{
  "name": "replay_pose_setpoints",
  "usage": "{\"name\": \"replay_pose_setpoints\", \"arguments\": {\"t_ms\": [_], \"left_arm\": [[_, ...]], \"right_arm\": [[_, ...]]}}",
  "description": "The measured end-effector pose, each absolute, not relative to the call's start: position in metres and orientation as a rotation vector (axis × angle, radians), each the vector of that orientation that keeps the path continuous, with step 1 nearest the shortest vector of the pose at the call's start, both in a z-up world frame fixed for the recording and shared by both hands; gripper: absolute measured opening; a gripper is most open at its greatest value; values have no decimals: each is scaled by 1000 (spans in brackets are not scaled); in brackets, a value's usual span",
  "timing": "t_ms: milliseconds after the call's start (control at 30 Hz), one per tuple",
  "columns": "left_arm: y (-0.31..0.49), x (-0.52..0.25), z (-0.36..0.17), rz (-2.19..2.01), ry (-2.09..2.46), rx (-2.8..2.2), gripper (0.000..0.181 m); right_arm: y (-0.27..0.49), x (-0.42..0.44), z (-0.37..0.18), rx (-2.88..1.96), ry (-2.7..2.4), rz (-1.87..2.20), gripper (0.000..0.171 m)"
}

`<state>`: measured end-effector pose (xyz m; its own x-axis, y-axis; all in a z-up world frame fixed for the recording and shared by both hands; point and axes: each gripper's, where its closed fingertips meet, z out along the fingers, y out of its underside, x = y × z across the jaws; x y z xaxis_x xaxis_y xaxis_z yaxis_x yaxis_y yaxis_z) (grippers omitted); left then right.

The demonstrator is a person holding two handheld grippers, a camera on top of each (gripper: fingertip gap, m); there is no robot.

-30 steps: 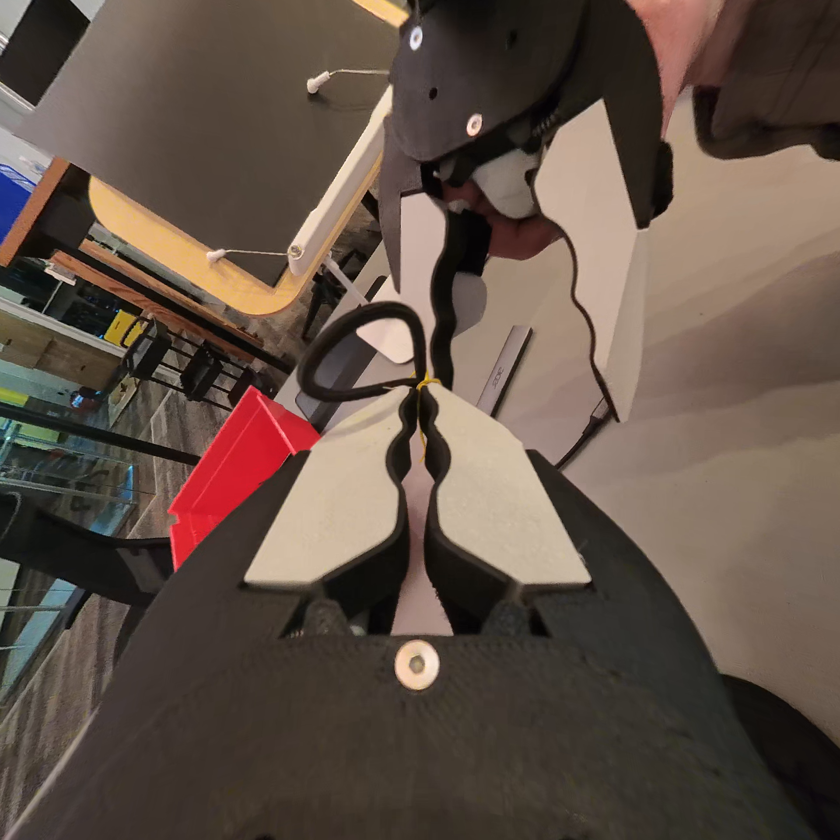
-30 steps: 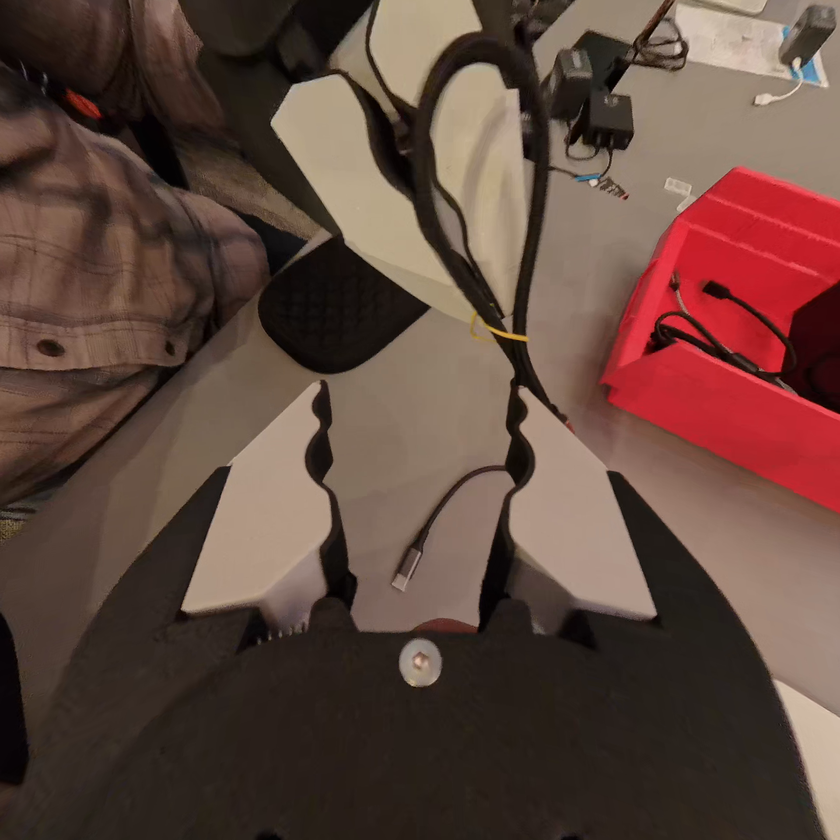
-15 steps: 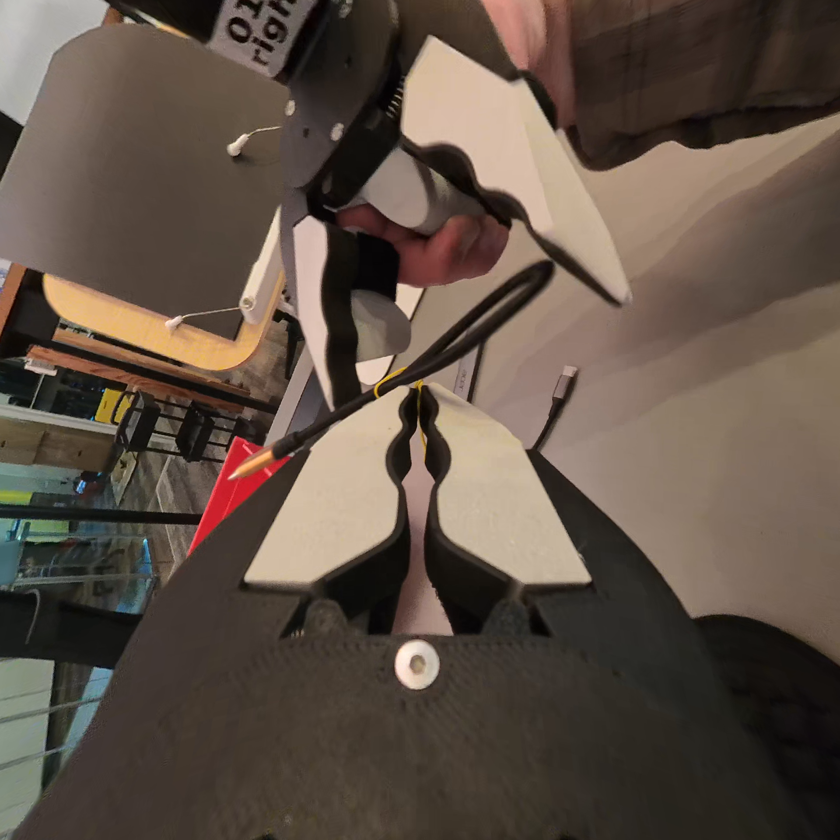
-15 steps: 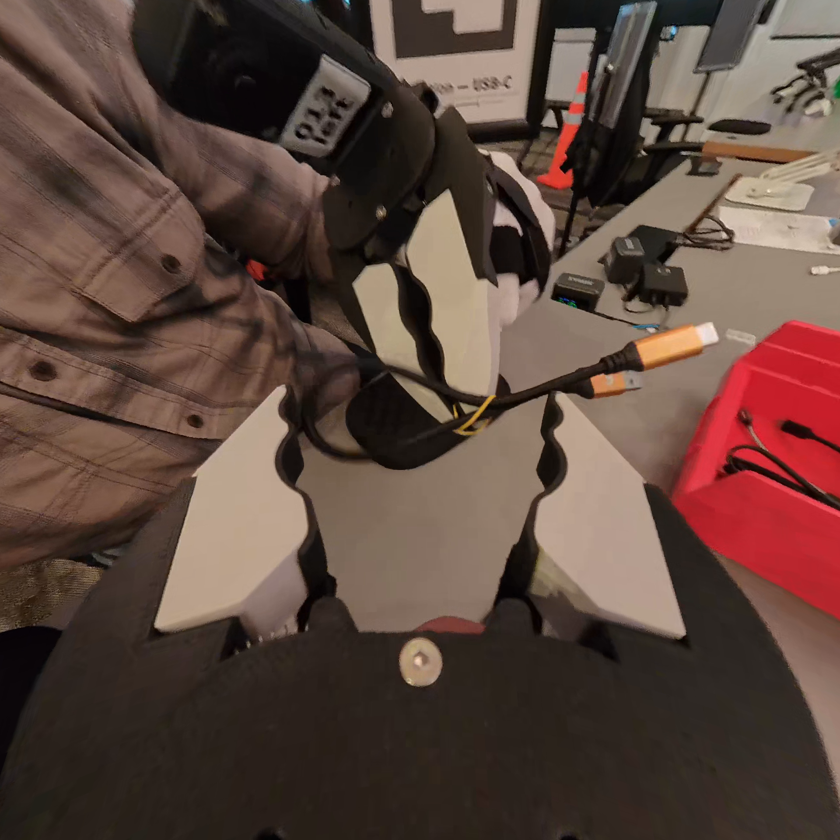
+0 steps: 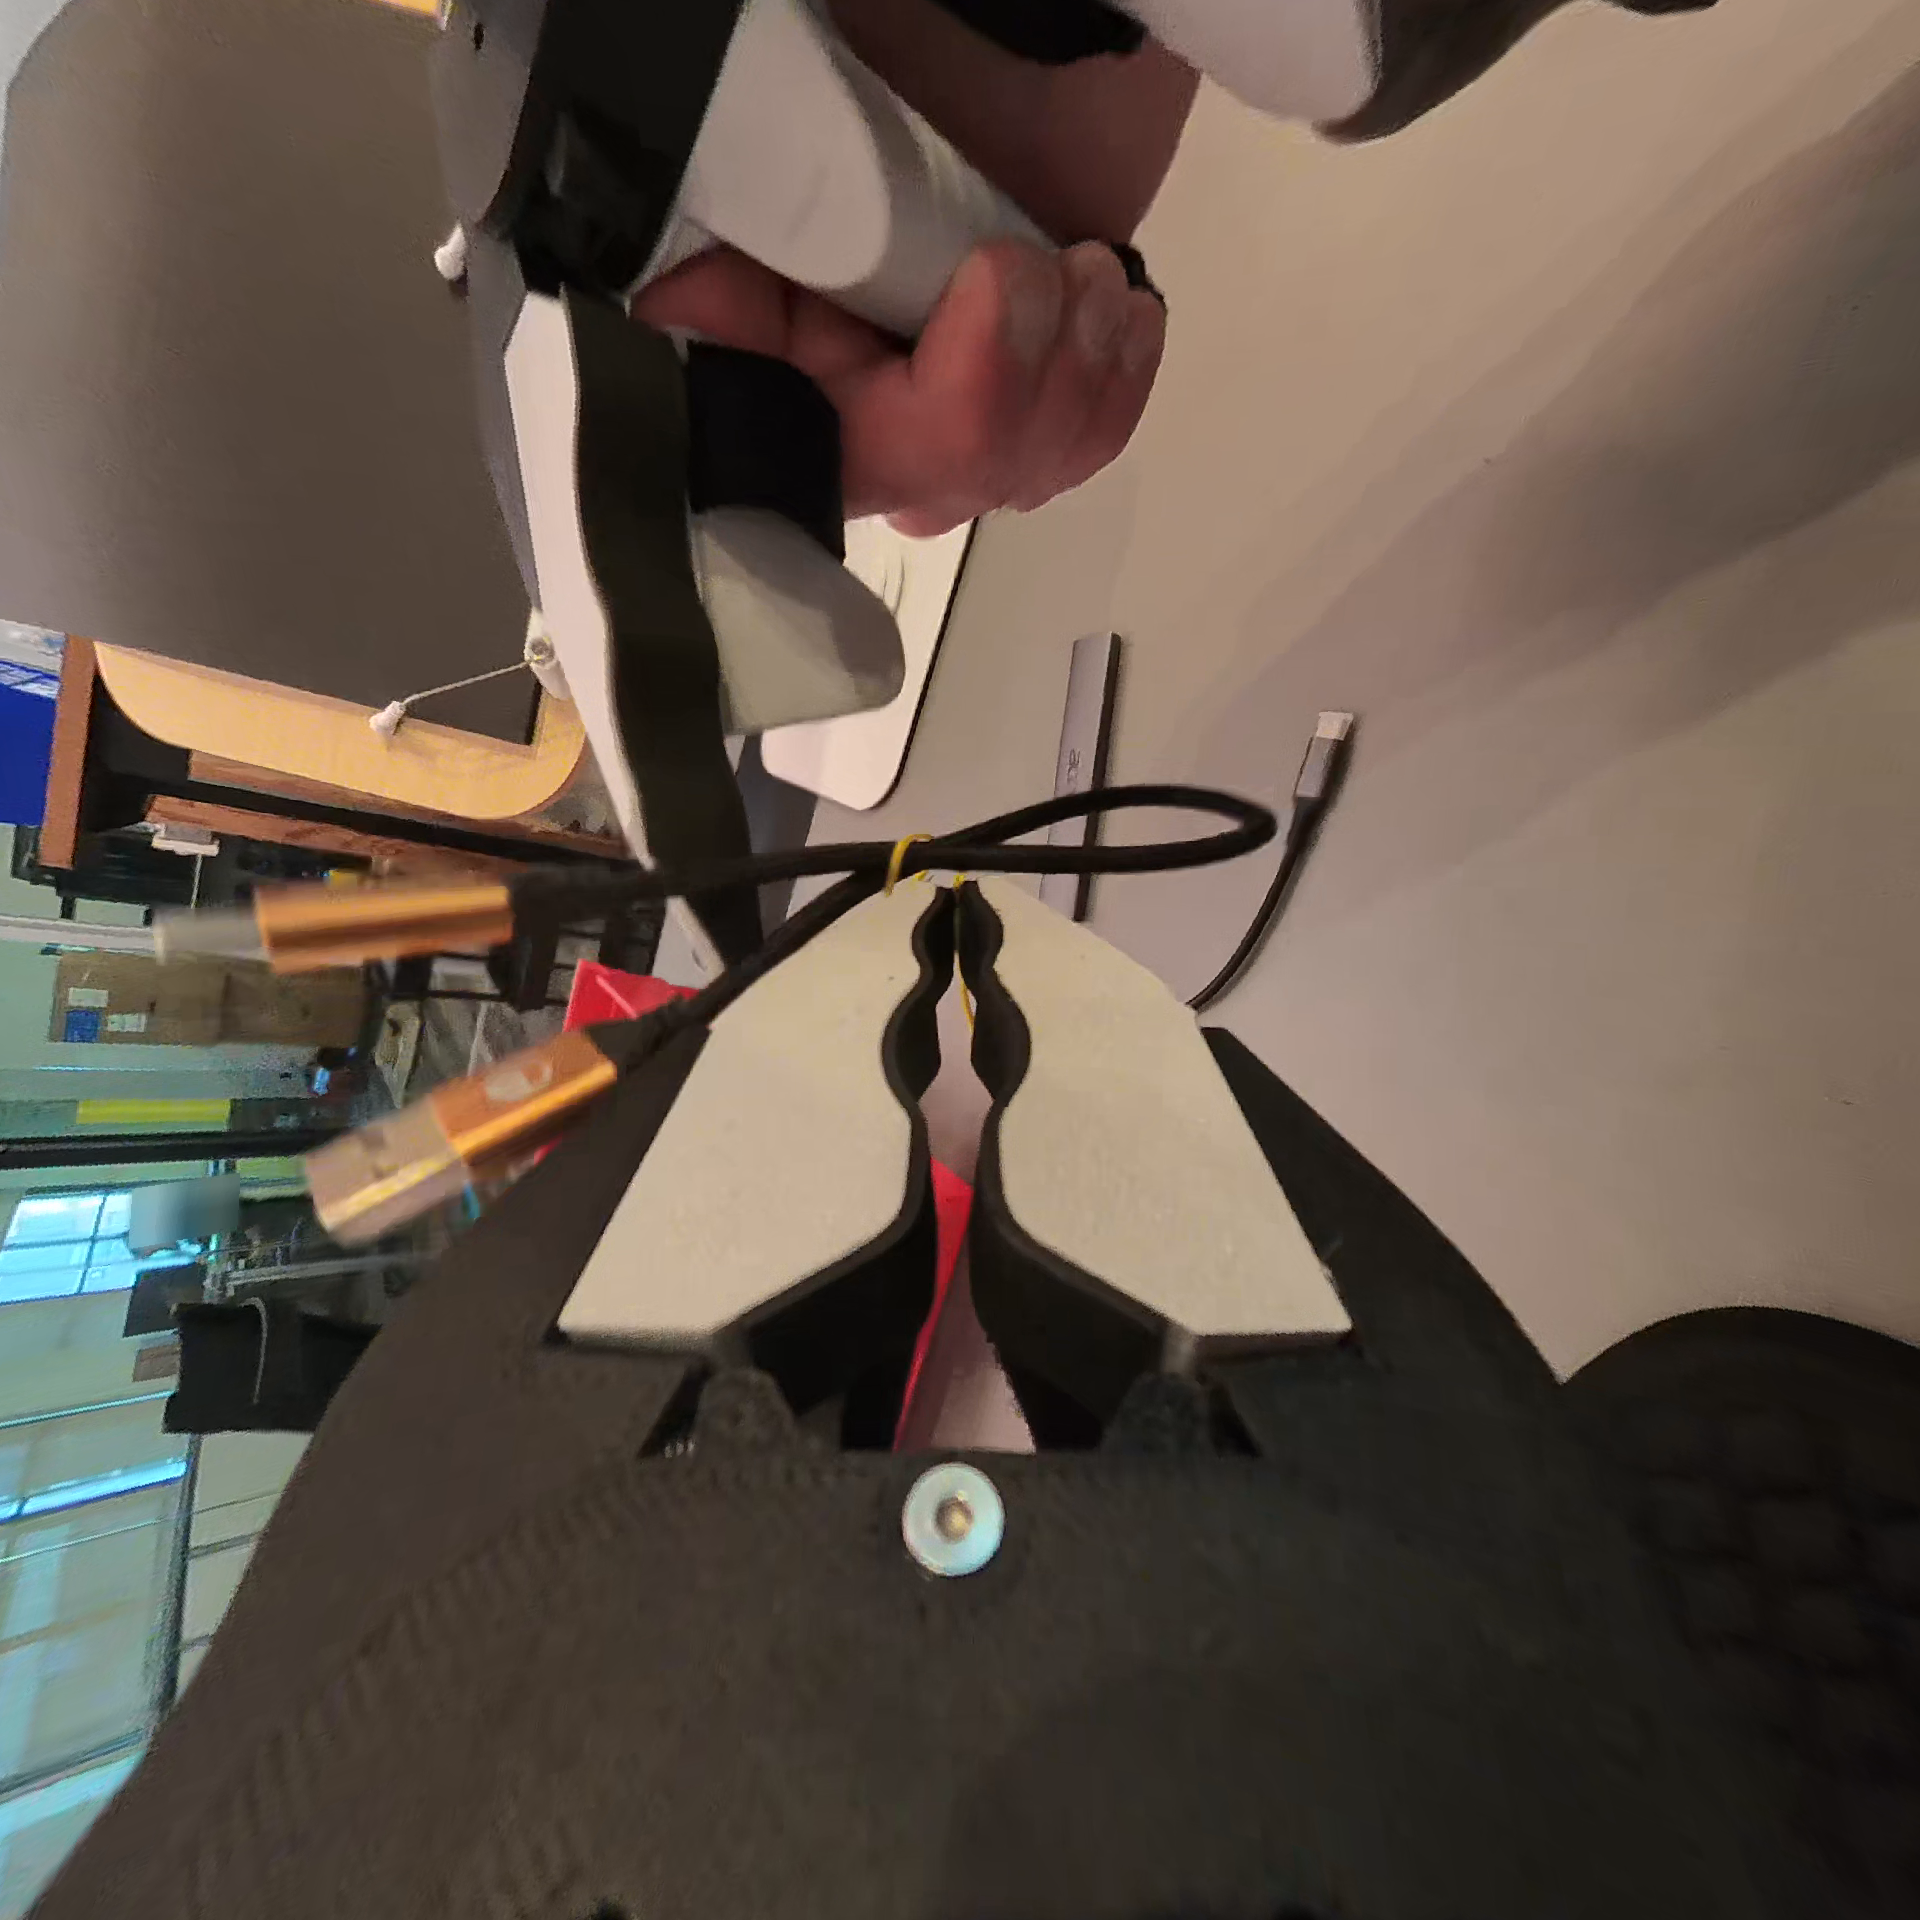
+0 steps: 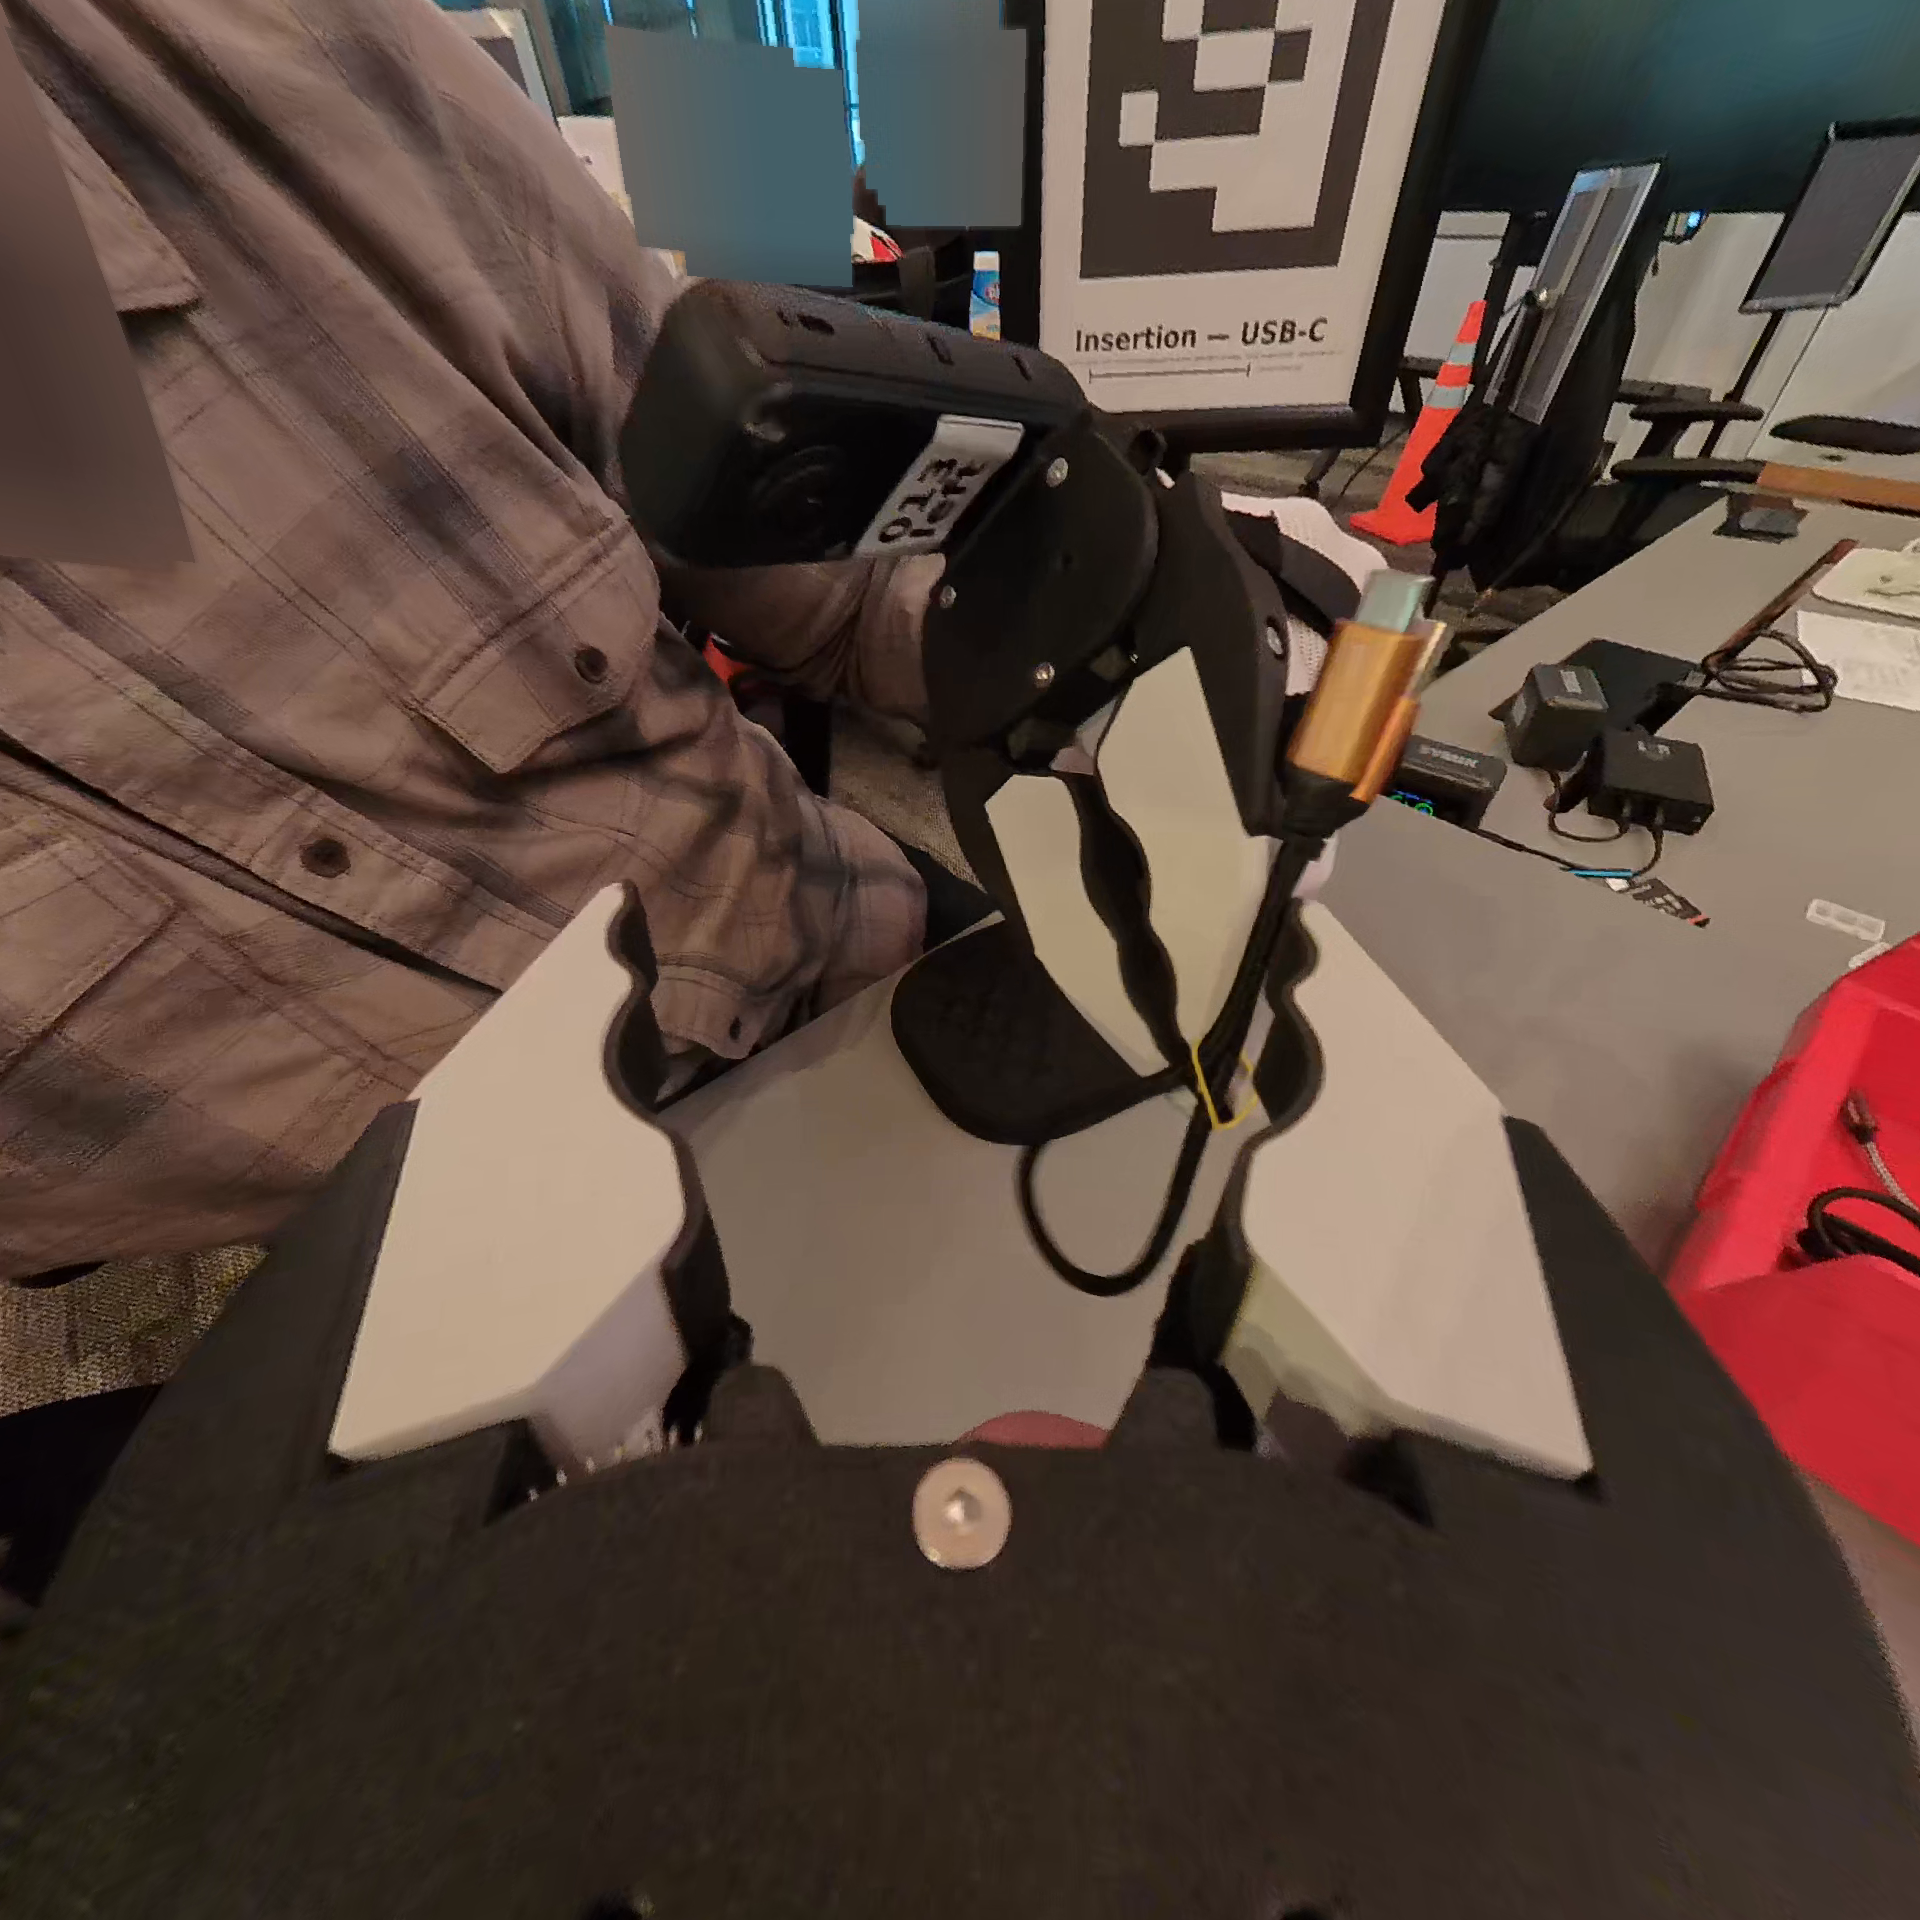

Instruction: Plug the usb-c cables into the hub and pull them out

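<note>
Since the earlier frame, the folded black cable [image 5: 1091, 821] had swung its two orange plugs [image 5: 374, 920] out to the frame's left, its yellow tie [image 5: 902, 854] pinched in the clenched left gripper [image 5: 956, 909], while the right gripper [image 6: 961, 997] stood released and the hub [image 5: 1086, 769] lay on the table [image 5: 1558, 727] right of centre.

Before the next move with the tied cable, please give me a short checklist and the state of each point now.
1. Left gripper shut on the black braided cable with orange-gold plugs, at its yellow twist tie: ok.
2. Right gripper open, empty: ok.
3. Twist tie removed: not ok.
4. Slim grey metal hub flat on the grey table: ok.
5. Hub ports free: cannot tell.
</note>
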<state>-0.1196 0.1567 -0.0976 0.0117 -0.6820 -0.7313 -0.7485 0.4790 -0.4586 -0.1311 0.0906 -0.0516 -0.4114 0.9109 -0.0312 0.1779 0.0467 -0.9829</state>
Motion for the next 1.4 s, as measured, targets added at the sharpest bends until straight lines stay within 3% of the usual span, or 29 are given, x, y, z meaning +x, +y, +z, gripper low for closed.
{"name": "replay_pose_setpoints", "arguments": {"t_ms": [100,400,700,800,967,1033,1400], "left_arm": [[163,-123,-97,125,1684,-1240,1],[173,-127,-92,155,1624,-1272,2],[176,-127,-82,148,1569,-1282,1],[176,-126,-77,120,1547,-1282,1],[166,-120,-75,46,1566,-1253,1],[161,-117,-76,-3,1585,-1245,1],[152,-113,-92,-8,1715,-1236,1]], "right_arm": [[84,-126,-48,-1063,-1693,1461,91],[82,-122,-81,-1203,-1838,1366,78],[107,-126,-114,-1434,-1840,1226,95],[115,-130,-108,-1435,-1766,1247,108],[118,-138,-91,-1339,-1673,1352,110],[120,-141,-77,-1286,-1599,1407,118],[102,-134,-58,-1100,-1605,1485,115]]}}
